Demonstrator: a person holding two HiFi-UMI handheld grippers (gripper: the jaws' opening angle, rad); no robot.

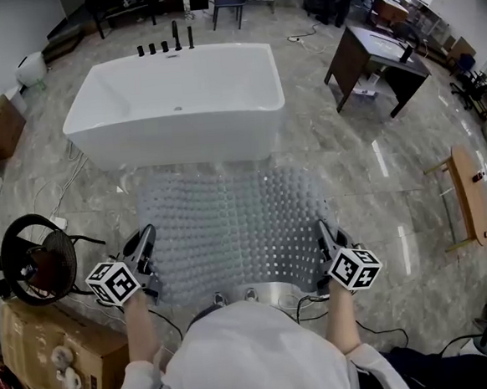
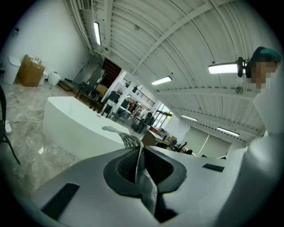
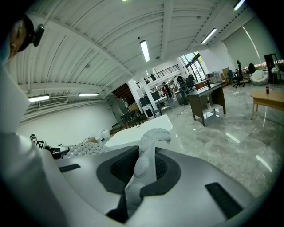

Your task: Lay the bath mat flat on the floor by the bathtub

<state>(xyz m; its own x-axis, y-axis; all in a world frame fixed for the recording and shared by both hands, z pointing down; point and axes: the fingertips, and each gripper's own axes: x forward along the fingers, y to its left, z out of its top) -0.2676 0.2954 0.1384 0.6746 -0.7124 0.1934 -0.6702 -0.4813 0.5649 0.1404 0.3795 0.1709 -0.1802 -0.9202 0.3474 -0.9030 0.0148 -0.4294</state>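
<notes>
bath mat (image 1: 233,228) was held spread out between both grippers, just in front of the bathtub (image 1: 177,102), over the floor (image 1: 377,179). its near edge was up at the grippers and its far edge was close to the tub's base. couldn't tell if that far edge touched the floor.

left gripper (image 1: 144,246) had the near left corner and right gripper (image 1: 322,238) the near right corner. in the left gripper view the fingers (image 2: 124,167) were clamped tight on a thin strip of mat edge. in the right gripper view the fingers (image 3: 165,170) were pinched on a bumpy fold of mat, which curled over past the tips.

handling, as a judgement: the mat looked like soft see-through rubber, full of bumps and holes, and light. it curled where unsupported, so floppy, not stiff, and it would likely fold on itself if held by one corner. two corners of the same edge looked like the right hold to stretch it wide. the surface was probably a bit slick, so a pinch in from the rim over a bump seemed safest. not fragile. the floor was glossy, so the mat might slide once down. it was not yet laid flat.
</notes>
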